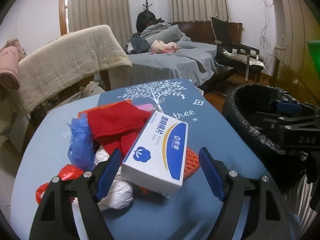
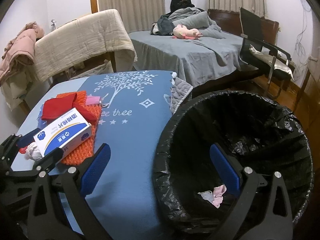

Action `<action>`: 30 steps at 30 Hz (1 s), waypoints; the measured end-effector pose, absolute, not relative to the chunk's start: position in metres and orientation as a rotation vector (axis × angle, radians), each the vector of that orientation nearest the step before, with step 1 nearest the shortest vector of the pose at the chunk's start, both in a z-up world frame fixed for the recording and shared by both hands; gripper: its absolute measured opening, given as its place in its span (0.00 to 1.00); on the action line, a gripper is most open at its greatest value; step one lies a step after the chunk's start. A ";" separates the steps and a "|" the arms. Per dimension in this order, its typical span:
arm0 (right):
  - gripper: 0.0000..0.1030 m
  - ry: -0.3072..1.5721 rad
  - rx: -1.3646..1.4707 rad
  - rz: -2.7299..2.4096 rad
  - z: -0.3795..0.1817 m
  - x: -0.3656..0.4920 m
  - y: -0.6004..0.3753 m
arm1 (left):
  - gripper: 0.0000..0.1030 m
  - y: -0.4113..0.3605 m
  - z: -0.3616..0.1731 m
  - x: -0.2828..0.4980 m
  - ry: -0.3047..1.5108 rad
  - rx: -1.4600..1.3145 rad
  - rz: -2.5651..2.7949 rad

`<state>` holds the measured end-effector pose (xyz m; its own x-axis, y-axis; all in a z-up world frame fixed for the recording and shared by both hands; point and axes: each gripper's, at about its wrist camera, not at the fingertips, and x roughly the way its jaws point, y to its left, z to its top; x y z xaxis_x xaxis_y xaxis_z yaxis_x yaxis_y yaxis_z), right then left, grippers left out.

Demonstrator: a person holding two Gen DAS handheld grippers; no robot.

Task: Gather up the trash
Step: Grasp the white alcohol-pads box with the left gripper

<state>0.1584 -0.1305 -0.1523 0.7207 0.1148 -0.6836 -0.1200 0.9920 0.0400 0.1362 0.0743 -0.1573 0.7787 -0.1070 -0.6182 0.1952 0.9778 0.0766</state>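
Box between wide-open left hand-held gripper fingers, right hand-held gripper open, empty, over bin.

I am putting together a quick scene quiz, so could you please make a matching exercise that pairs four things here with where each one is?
Things:
1. white and blue box
2. crumpled pink and white scrap
3. pink plush toy
4. beige quilt

Places:
A. on the bed
B. inside the black-lined bin
C. draped over a chair
D. on top of the pile on the table

Pairs: 1-D, 2-B, 3-A, 4-C
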 end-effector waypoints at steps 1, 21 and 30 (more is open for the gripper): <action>0.94 0.758 -0.006 0.129 -0.153 0.159 -0.131 | 0.73 0.074 -0.158 0.137 0.656 0.139 -0.159; 0.94 0.755 -0.008 0.151 -0.155 0.159 -0.119 | 0.55 0.084 -0.150 0.130 0.674 0.081 -0.134; 0.94 0.754 -0.005 0.142 -0.152 0.160 -0.125 | 0.63 0.069 -0.168 0.154 0.750 0.135 -0.103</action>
